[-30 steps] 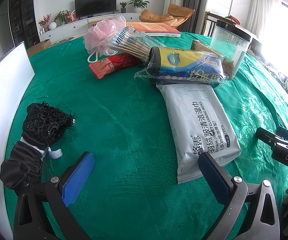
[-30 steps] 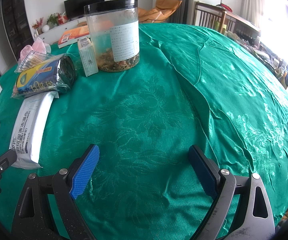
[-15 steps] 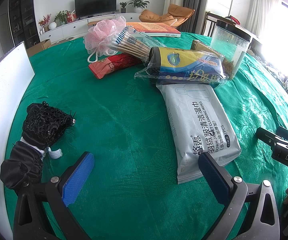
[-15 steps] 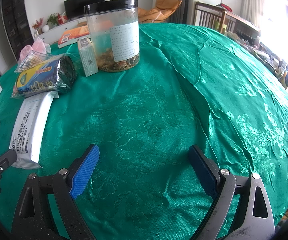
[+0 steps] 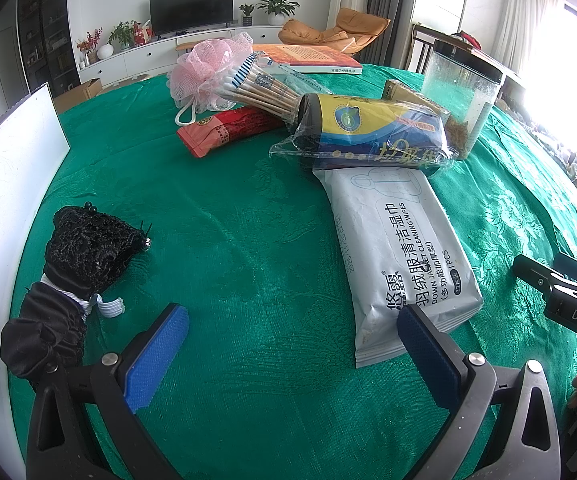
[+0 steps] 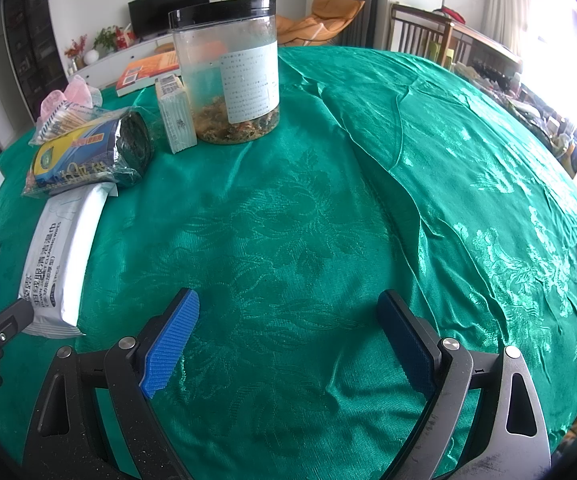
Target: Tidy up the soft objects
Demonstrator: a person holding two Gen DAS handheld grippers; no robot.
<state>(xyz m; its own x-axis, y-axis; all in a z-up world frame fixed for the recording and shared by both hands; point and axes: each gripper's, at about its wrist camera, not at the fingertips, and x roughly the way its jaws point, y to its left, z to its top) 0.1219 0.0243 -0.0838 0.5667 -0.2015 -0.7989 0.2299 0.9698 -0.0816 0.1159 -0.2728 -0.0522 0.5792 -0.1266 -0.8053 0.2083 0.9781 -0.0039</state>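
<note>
Nothing moved; both left gripper (image 5: 288, 344) and right gripper (image 6: 288, 332) jaws released, empty. Risk: wipes pack (image 5: 400, 248) slips, flimsy wrapper.

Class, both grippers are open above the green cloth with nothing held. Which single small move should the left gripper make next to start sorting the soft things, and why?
Probably swing the left gripper left toward the black lace pouch. Its jaws stand open and empty over bare cloth, and the pouch lies apart from the other items, nearest its left finger. The right gripper faces only bare tablecloth.
</note>
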